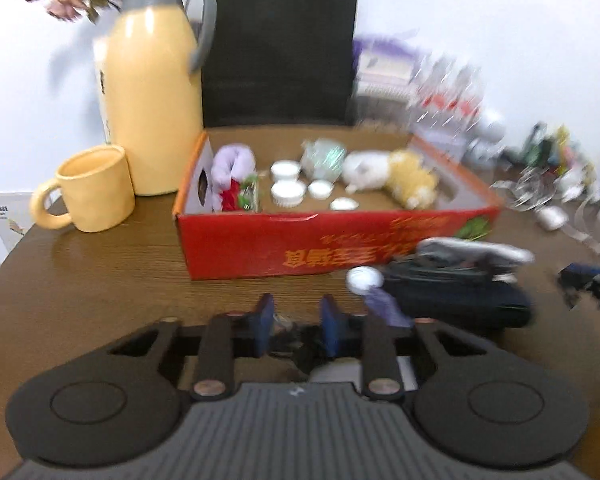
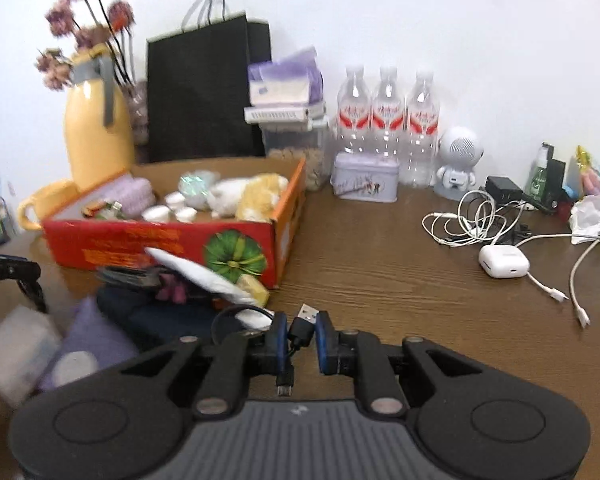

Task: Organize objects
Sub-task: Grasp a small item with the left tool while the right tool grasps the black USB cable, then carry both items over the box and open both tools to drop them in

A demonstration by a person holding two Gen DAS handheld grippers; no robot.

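Observation:
A red cardboard box (image 1: 320, 240) stands on the brown table and holds plush toys (image 1: 388, 178), small white cups (image 1: 287, 192) and a purple cloth (image 1: 234, 164). It also shows in the right wrist view (image 2: 112, 246). My left gripper (image 1: 296, 326) is open and empty, low over the table in front of the box. A dark pouch (image 1: 456, 300) with loose items on it lies to its right. My right gripper (image 2: 301, 338) is closed on a black USB cable (image 2: 300, 330), held above the table right of the pouch (image 2: 160, 316).
A yellow thermos (image 1: 152, 96) and yellow mug (image 1: 92, 196) stand left of the box. A black paper bag (image 2: 204, 88) is behind it. Water bottles (image 2: 388, 120), a tin (image 2: 366, 182), a white speaker (image 2: 458, 160), tangled white cables (image 2: 468, 220) and an earbud case (image 2: 503, 260) sit on the right.

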